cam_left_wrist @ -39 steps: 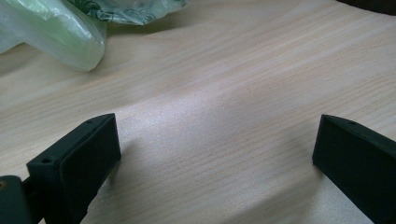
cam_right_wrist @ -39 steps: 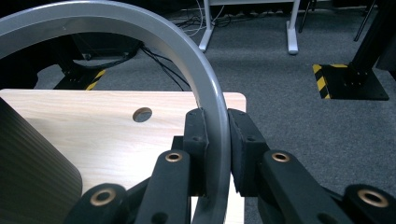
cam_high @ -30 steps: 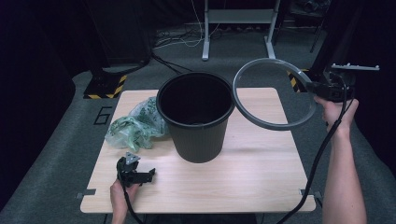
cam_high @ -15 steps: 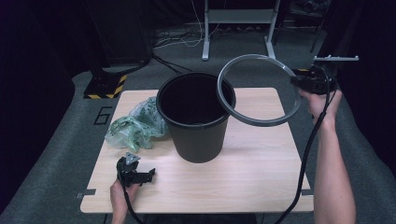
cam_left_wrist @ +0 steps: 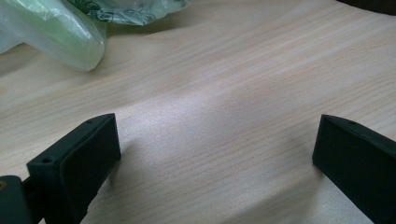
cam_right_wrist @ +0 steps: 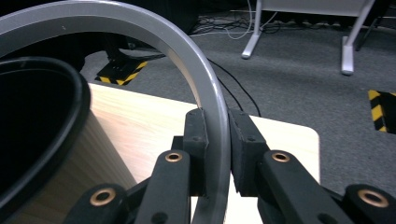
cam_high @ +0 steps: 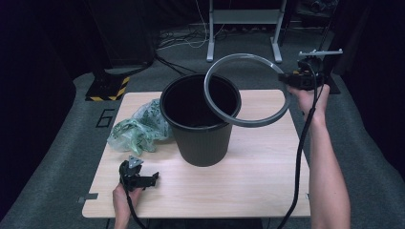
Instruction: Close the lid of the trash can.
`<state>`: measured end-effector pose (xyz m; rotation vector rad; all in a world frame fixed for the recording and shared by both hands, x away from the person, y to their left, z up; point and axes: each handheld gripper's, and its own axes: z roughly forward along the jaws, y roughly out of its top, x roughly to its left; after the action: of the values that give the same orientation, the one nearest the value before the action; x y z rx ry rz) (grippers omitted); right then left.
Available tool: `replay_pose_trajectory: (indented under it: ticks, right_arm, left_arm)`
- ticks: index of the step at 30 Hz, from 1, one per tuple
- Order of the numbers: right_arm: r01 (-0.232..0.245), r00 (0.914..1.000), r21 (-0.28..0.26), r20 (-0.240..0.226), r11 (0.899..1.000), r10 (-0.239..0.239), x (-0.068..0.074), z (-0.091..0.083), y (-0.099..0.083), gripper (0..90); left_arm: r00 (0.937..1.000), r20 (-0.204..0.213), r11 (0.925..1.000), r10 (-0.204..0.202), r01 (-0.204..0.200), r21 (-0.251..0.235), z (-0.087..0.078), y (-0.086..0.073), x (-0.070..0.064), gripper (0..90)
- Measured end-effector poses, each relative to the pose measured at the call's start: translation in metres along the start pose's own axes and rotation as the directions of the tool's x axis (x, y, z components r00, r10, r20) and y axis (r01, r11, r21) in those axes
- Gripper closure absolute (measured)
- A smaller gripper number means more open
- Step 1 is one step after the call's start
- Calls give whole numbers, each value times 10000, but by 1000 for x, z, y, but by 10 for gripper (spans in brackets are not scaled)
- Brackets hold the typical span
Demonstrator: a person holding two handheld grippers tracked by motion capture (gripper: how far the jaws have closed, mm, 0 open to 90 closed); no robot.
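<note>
Grey ring [cam_high: 248, 121]: thin hoop, tilted, airborne at frame centre-right, left arc overlapping mouth of black bucket [cam_high: 200, 138]. Bucket: upright, open, empty-looking, frame centre. Green plastic bag [cam_high: 136, 131]: crumpled, left of bucket.

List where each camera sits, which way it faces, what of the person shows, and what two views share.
High view: above the person's side, looking forward and down on the light wooden table; both forearms, left gripper, right gripper.
Left gripper view: low over the tabletop, facing the crumpled green plastic bag; open jaws.
Right gripper view: faces the black round bucket; jaws clamp the grey ring.
Shared: bucket and ring in the high and right gripper views.
</note>
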<state>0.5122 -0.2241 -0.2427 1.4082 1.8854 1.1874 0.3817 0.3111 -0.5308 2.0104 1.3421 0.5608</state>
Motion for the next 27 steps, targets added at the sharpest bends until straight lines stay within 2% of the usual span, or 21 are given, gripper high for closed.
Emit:
replay_pose_trajectory:
  ticks: [20,27]
  right_arm:
    - [452,9955,319,-848,9985,-424,52,41,23,785]
    - [619,9931,449,-1029,9971,-570,66,54,27,785]
  left_arm:
    - [10000,12,10000,21,-21,43,0,0,0,8]
    - [10000,10,10000,21,-21,42,0,0,0,8]
